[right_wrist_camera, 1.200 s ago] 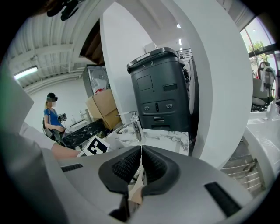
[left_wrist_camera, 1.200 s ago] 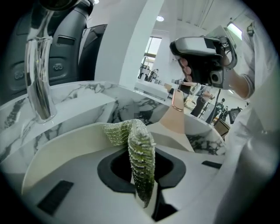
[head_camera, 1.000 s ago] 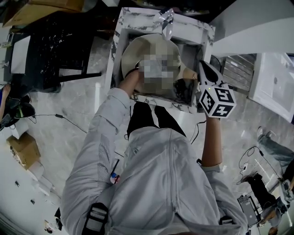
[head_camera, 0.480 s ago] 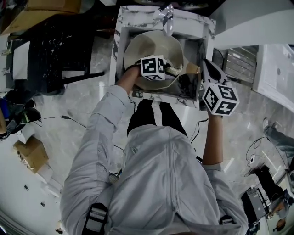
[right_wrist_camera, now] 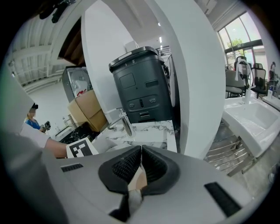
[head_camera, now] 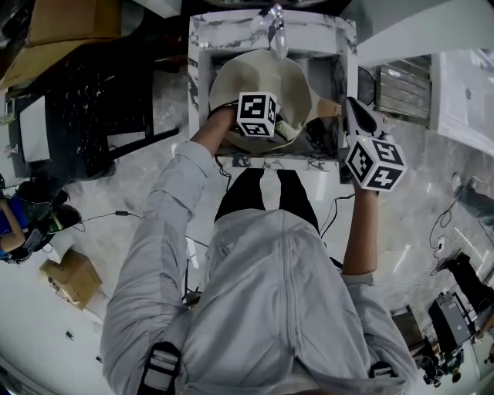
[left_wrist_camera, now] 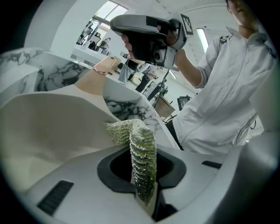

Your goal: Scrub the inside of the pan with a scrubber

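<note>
A cream pan (head_camera: 255,77) lies tilted in the marble sink (head_camera: 199,46). My left gripper (head_camera: 266,123) is inside the pan, shut on a green-silver mesh scrubber (left_wrist_camera: 141,151) that sticks out from between the jaws against the pan's inner wall (left_wrist_camera: 52,127). My right gripper (head_camera: 349,109) is at the sink's right side, shut on the pan's tan handle (head_camera: 327,109). In the right gripper view the handle (right_wrist_camera: 138,180) is pinched between the ribbed pads (right_wrist_camera: 154,164). The left gripper view shows the right gripper (left_wrist_camera: 148,37) above, gripping the handle (left_wrist_camera: 105,65).
A chrome faucet (head_camera: 275,29) stands at the sink's far edge. A dark bin (right_wrist_camera: 140,85) and a white pillar (right_wrist_camera: 192,65) stand behind the sink. Cardboard boxes (head_camera: 73,19) and a black table (head_camera: 85,100) are to the left. Cables lie on the marble floor (head_camera: 123,216).
The left gripper's marker cube has shifted slightly within the pan. The right gripper keeps its hold on the handle. The head view has drifted a little.
</note>
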Demonstrator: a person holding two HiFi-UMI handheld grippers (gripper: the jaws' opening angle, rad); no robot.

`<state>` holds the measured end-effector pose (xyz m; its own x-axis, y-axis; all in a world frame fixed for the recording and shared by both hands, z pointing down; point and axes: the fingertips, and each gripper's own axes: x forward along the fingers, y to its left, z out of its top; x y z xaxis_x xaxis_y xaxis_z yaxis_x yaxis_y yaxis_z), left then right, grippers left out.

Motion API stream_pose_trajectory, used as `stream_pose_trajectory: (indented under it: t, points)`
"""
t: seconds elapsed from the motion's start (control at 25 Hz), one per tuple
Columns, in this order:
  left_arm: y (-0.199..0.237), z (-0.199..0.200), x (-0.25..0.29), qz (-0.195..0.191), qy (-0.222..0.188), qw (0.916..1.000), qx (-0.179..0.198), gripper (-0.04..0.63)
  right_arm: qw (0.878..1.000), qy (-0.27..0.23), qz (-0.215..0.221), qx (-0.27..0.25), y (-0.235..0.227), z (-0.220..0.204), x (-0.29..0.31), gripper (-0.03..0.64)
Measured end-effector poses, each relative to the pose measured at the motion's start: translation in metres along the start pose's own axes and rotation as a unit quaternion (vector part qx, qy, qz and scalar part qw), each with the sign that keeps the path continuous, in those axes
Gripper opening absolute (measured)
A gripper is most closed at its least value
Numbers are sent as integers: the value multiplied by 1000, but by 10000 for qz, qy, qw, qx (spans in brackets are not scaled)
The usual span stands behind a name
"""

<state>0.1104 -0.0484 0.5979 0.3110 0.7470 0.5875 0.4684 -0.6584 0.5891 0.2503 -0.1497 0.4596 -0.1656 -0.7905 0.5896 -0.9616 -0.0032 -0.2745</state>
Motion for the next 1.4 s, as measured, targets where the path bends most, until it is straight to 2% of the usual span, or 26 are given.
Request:
stream_pose_trajectory:
  t: [0.24,0.52,0.72,0.88,1.04,1.24,1.4]
  points:
    - [-14,-17,-2,-525,284,9982,-27,71,9998,-29,-184,105,12,-8,2,37]
    - [-35,-43,-10,-1124,898,9896,19,71,9990,-186,-339,203,36,-13,6,37]
    - [-47,-71,-14,-1515,1631,9749,-62,71,9991,-171,-349,162,54,-22,6,37]
    - [-49,-83,-18,-1616,1923,9679,-116,69,9992,-105,-341,152,61,-28,7,37]
    - [-47,-99,-23,-1628,2360,9580,-53,69,9993,-76,-351,138,64,-30,11,37]
    - [-45,-130,-32,-1481,3153,9373,132,69,9992,-60,-371,121,67,-31,10,37]
    - [-44,-143,-39,-1393,3547,9243,199,69,9991,-26,-404,93,66,-33,11,37]
